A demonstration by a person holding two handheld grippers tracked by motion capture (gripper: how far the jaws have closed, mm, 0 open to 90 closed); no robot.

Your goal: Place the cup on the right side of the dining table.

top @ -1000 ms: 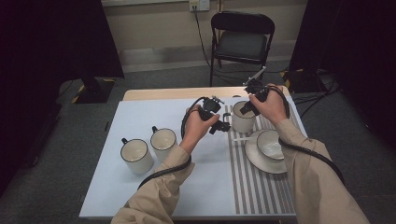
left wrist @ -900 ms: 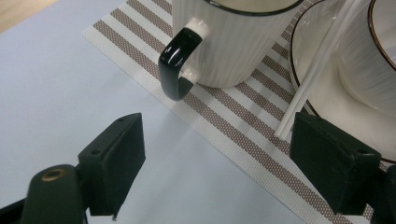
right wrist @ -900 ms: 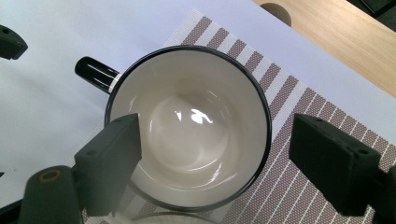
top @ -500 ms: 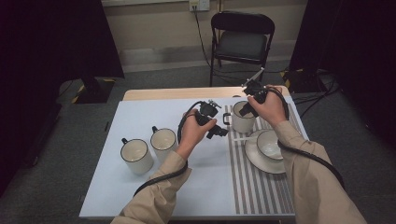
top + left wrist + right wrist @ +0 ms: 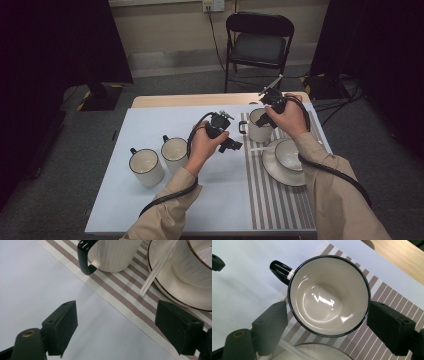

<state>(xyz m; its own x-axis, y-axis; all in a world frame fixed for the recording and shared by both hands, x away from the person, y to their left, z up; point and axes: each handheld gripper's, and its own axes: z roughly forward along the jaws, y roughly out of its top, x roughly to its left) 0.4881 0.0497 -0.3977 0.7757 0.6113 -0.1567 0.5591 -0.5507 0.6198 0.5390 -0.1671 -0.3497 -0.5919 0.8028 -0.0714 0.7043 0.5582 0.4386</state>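
Above the cream ribbed black-handled mug [image 5: 329, 295] on the striped placemat [image 5: 272, 200], the right gripper [image 5: 268, 100] stays poised, jaws spread astride its rim, while the left gripper [image 5: 231, 145], jaws spread and empty, has drifted slightly nearer, suggesting a grasp is imminent.

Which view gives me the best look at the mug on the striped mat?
The right gripper view: it looks straight down into the mug, showing its whole rim, empty inside and black handle. The left gripper view shows its lower wall and handle; the high view shows it small, partly behind the right hand-held gripper.
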